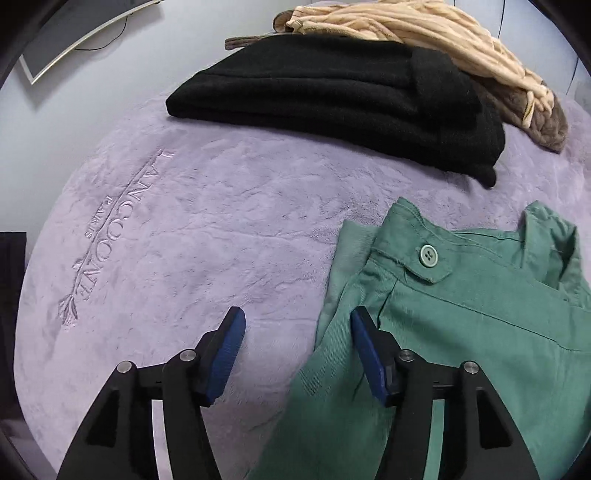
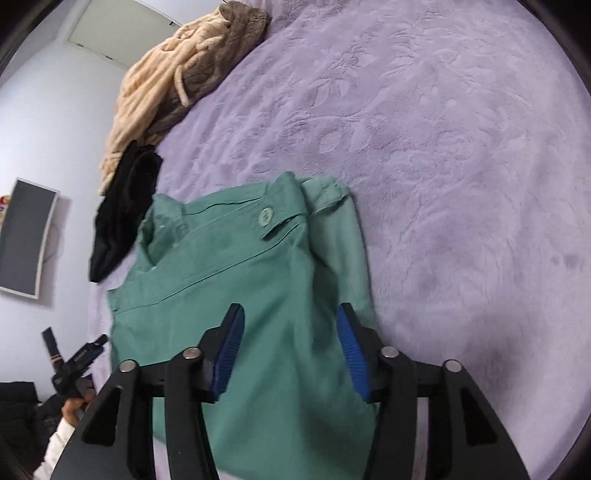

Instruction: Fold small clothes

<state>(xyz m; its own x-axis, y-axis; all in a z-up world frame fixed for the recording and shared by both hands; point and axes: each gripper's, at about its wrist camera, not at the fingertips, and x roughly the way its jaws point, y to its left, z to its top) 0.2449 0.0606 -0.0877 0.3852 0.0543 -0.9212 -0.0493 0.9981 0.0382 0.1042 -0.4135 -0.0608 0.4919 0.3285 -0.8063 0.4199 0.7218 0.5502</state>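
The black top (image 1: 332, 92) at 12 o'clock looks folded already, but the green trousers (image 2: 240, 295) lie low on the purple blanket (image 1: 221, 221), maybe half folded, under both grippers' (image 1: 295, 343) (image 2: 290, 339) wide-apart, empty jaws.

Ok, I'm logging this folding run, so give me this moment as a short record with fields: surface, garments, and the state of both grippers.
surface: purple blanket with embossed lettering
in work: green trousers, button at the waistband showing, lying partly folded
done: black garment, folded, beyond the trousers
other: beige fleece, bunched behind the black garment
left gripper: open, holding nothing, one finger over the trousers' edge, the other over blanket
right gripper: open, holding nothing, over the trousers
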